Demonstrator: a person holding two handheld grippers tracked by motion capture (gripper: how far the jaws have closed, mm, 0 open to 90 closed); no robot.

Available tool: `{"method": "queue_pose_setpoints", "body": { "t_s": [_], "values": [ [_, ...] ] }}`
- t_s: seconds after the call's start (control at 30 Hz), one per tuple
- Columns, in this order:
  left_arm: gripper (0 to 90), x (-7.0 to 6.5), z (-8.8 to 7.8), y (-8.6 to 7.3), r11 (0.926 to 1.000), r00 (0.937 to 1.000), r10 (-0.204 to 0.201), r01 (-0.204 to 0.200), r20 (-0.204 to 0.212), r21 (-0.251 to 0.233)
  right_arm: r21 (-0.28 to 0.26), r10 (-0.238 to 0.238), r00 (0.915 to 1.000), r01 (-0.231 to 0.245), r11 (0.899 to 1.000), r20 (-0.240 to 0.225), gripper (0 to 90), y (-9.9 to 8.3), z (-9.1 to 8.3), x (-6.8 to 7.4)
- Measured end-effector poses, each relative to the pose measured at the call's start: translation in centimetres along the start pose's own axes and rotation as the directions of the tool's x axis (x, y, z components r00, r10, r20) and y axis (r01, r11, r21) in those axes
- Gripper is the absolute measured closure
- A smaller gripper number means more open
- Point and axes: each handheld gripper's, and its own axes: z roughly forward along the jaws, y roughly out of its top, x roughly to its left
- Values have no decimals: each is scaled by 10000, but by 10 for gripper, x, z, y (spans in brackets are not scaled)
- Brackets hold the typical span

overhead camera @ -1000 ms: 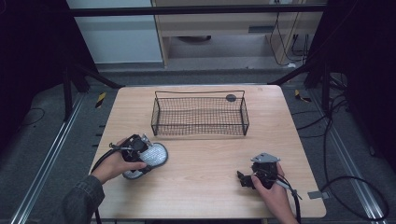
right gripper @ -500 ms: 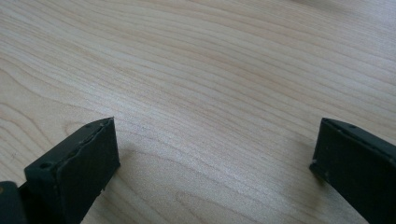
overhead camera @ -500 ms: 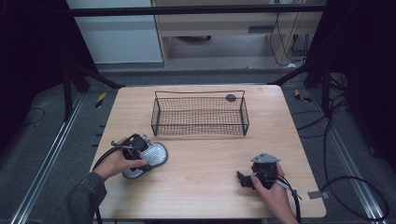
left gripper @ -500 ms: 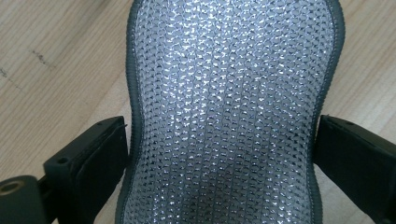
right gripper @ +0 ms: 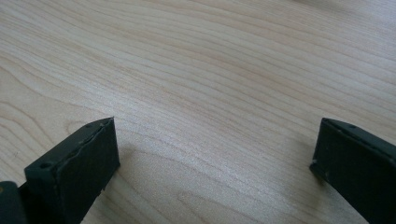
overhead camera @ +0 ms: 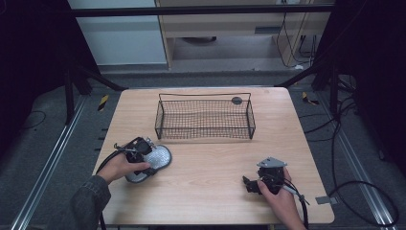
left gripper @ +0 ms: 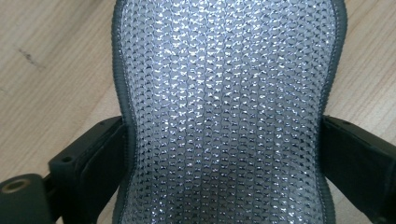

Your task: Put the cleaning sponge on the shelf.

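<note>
Left gripper view, silver mesh insole, dark grey edging, narrowed waist

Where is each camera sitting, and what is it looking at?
High view: above the table's near edge, looking forward and down at the wire basket; both forearms, left tool and right tool show.
Left gripper view: rides the left tool, looking along its jaws, which have just been closing around the silver mesh pad.
Right gripper view: rides the right tool, facing bare wooden table between wide-open jaws.
Shared: the high and left gripper views both show the pad.
</note>
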Motion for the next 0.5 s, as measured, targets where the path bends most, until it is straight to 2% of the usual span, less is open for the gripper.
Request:
{"method": "queue_pose_setpoints", "body": {
  "t_s": [0.17, 0.37, 0.5],
  "values": [
    [59, -2, -9, 0, 9995, 9999, 19, -22, -98, -316, 1, -5, 10000, 5, 10000, -4, 6, 0, 0, 0],
    [61, -11, -33, 5, 9928, 9981, 351, -406, -502, -1131, 2, -11, 10000, 11, 10000, -6, 5, 0, 0, 0],
    [61, -18, -46, 11, 9880, 9948, 609, -718, -821, -1366, 4, -6, 10000, 6, 10000, -9, 5, 0, 0, 0]
  ]
}}
